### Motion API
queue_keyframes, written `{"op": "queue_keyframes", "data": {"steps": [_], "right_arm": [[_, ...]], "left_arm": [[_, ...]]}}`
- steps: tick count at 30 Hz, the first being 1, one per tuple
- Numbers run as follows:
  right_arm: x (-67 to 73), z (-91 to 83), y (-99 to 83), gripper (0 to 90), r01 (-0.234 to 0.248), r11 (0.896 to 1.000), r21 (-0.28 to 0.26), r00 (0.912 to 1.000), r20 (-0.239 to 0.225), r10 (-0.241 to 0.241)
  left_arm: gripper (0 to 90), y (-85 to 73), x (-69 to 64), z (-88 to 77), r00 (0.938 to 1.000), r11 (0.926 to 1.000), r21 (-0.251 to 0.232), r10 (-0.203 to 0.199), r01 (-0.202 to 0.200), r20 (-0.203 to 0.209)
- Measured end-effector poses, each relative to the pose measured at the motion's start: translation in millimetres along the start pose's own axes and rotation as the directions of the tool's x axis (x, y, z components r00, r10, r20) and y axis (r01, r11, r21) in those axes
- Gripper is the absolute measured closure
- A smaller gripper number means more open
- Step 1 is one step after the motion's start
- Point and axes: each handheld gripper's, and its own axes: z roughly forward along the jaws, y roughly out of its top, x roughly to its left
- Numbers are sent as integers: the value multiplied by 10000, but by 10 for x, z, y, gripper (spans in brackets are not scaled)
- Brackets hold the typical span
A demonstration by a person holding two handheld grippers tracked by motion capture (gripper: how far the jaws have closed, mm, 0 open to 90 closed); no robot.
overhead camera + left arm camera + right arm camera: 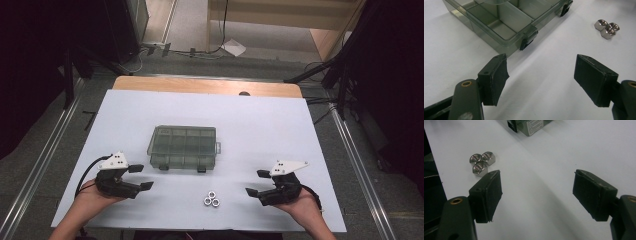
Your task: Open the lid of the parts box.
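Observation:
A clear greenish compartment box (183, 147) lies shut in the middle of the white table sheet, with black latches on its near side (527, 41). Three steel hex nuts (211, 198) sit bunched together in front of it; they are also seen from the left gripper (606, 28) and from the right gripper (481, 162). My left gripper (140, 177) rests at the near left, open and empty, pointing right toward the box corner (499, 27). At the near right my right gripper (257, 182) stands open and empty, pointing left toward the nuts.
The white sheet (280, 125) covers a wooden table whose far edge (205, 85) shows beyond it. Metal rails run along both sides. A floor with cables and a wooden frame lies behind the table.

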Motion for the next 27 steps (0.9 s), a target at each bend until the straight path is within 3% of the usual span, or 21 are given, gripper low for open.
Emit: {"op": "queue_keyframes", "data": {"steps": [11, 13, 21, 27], "right_arm": [[-6, 0, -8, 250, -165, 9999, -8, 9998, -140, 165], [-5, -10, -11, 295, -86, 9999, -104, 9993, -352, 83], [-8, -10, -14, 297, -57, 9995, -314, 9988, -492, 41], [-9, -20, -19, 269, -203, 9986, -490, 9991, -391, 184]], "left_arm": [[270, 0, -6, -10, 9999, 9999, 0, -103, 103, 17], [270, 1, -4, -16, 9999, 9999, -37, -140, 140, 24], [270, 3, -6, -16, 10000, 10000, -21, -42, 42, -45], [270, -7, 18, -24, 9996, 9997, -27, -236, 236, -180]]}}
